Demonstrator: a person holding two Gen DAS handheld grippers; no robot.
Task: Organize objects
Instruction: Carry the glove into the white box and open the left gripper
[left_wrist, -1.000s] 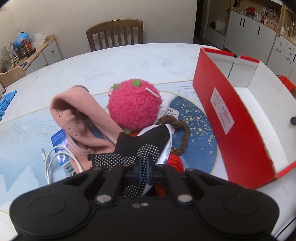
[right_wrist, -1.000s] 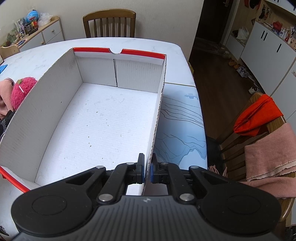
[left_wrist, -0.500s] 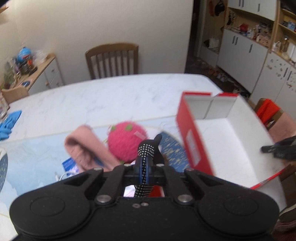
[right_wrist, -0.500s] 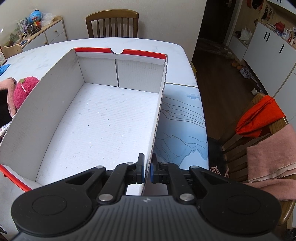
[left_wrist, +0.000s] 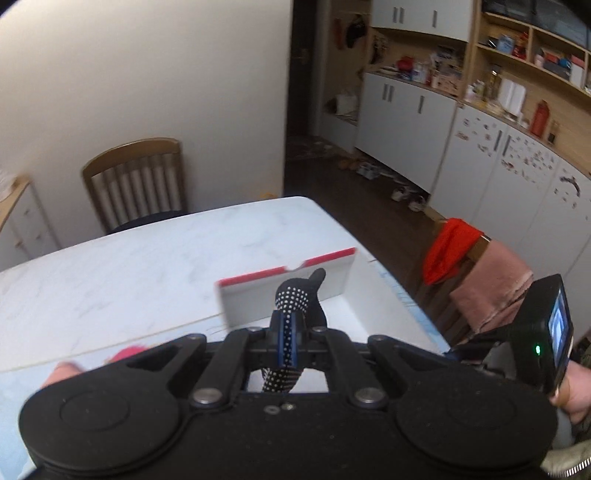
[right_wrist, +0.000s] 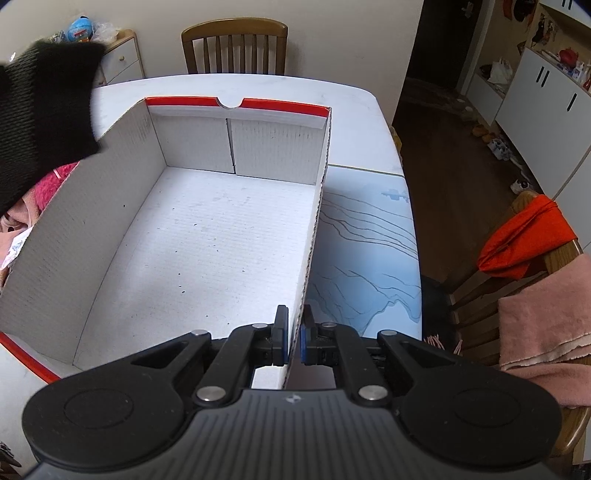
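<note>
I am lifting the glove (left_wrist: 300, 295) off the pile and carrying it toward the box (right_wrist: 207, 236). A second ago my left tongs (left_wrist: 287, 334) were low over the heap on the tabletop (left_wrist: 122, 273); now they are raised, clamped on the glove, which is hanging from them near the box's left wall. In the right wrist view the glove is entering at the upper left. My right tongs (right_wrist: 294, 334) are staying pinched on the box's right wall, steadying it. The box is empty, so I judge this to be the first item going in. The pink plush (right_wrist: 48, 184) is waiting outside the box.
</note>
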